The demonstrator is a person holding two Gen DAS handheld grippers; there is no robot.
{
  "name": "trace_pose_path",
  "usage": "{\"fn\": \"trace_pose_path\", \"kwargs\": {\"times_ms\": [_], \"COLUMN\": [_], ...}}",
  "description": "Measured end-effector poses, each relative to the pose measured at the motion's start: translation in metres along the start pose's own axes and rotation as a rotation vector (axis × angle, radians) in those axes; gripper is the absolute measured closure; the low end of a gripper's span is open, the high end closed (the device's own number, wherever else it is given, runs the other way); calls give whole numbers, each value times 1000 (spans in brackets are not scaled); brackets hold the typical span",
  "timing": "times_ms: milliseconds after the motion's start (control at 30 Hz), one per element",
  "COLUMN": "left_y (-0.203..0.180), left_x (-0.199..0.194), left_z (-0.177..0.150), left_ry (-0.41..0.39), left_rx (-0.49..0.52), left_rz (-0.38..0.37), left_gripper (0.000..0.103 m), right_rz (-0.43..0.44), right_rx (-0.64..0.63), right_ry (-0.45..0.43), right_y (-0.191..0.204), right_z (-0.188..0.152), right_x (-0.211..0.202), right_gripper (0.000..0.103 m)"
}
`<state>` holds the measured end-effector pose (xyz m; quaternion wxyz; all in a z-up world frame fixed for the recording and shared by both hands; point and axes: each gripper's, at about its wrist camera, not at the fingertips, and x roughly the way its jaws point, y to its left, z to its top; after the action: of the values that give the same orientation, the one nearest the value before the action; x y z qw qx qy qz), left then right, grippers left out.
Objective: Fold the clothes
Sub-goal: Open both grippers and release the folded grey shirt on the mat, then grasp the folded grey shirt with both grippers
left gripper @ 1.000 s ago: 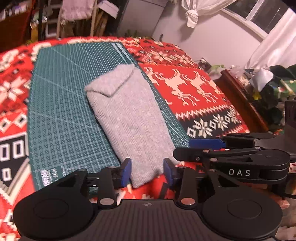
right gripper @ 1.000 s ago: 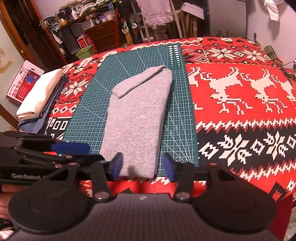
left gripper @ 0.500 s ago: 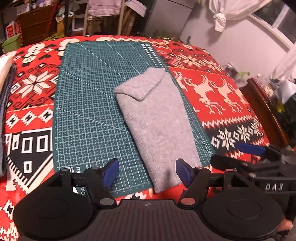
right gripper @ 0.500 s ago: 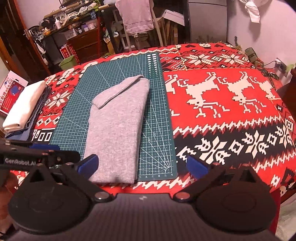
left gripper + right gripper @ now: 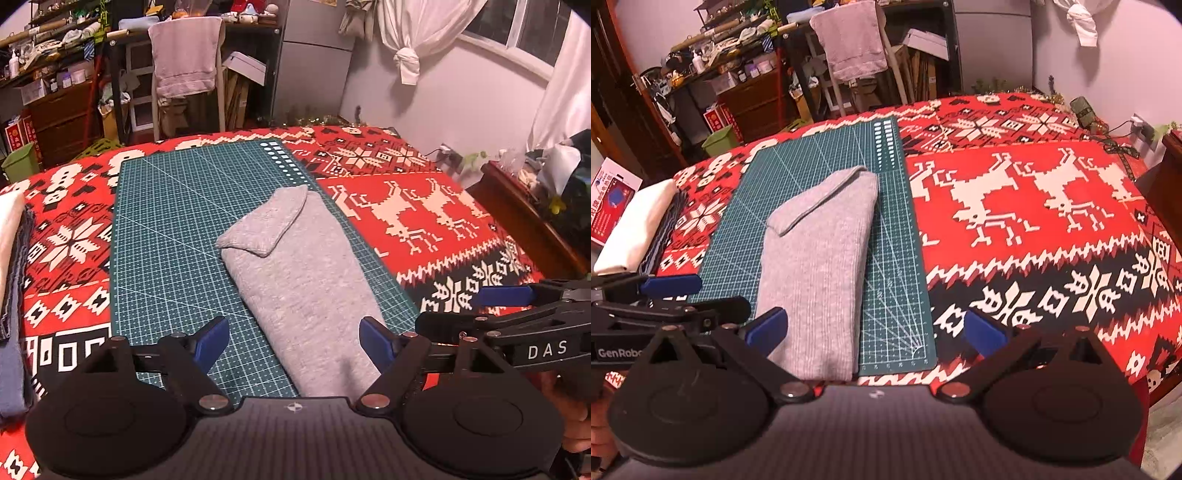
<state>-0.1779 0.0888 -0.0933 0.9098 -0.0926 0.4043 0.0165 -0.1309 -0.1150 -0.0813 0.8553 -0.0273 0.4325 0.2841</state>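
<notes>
A grey sweater (image 5: 303, 280) is seen lying folded into a long, narrow bundle on a green cutting mat (image 5: 166, 236). The knit is soft and faintly ribbed, with a flecked surface. At its far end a flap of the cloth is turned back over the body, forming a rounded, slanting edge. The near end reaches the front edge of the mat. The bundle lies along the right side of the mat, whose smooth surface is printed with a fine white grid and diagonal lines.

The mat is laid on a red blanket (image 5: 1034, 229) woven with white reindeer, snowflakes and black bands in a blocky, pixel-like pattern. At the left edge of the blanket a stack of folded clothes (image 5: 631, 225) is seen, with a cream piece on top and darker cloth below.

The left gripper (image 5: 293, 343) is held above the near end of the sweater with its blue-padded fingers spread wide and nothing between them. The right gripper (image 5: 873, 330) is held likewise, its fingers set well apart and gripping nothing; its left pad appears over the near corner of the sweater, though contact cannot be judged. Both tools are of black, matte plastic with round pivots.
</notes>
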Motion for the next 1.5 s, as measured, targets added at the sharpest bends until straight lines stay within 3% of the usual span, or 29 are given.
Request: {"fn": "trace_pose_path", "kwargs": {"times_ms": [167,367,600,767,800,867,933,1100,1167,1500], "left_y": [9,12,29,38,38,37,38,47,51,71], "left_x": [8,9,22,31,32,33,37,55,61,85], "left_z": [8,12,12,14,15,17,20,22,22,20], "left_ry": [71,-1,-3,17,14,8,18,74,85,104], "left_rx": [-106,-123,-182,-252,-249,-233,-228,-290,-319,-459], "left_rz": [-28,-3,-182,-214,-209,-188,-173,-151,-139,-153], "left_gripper": [22,20,20,20,23,29,41,57,65,67], "right_rz": [-17,39,105,183,204,240,261,287,293,310], "right_rx": [-42,63,200,228,247,278,295,331,347,347], "right_ry": [3,50,-39,-4,-2,5,18,42,57,89], "right_y": [2,-14,-34,-37,-38,-39,-38,-43,-46,-43], "right_z": [3,10,10,19,21,24,28,33,33,35], "right_x": [2,11,15,39,44,55,68,96,107,138], "right_gripper": [0,0,1,26,30,54,65,67,75,78]}}
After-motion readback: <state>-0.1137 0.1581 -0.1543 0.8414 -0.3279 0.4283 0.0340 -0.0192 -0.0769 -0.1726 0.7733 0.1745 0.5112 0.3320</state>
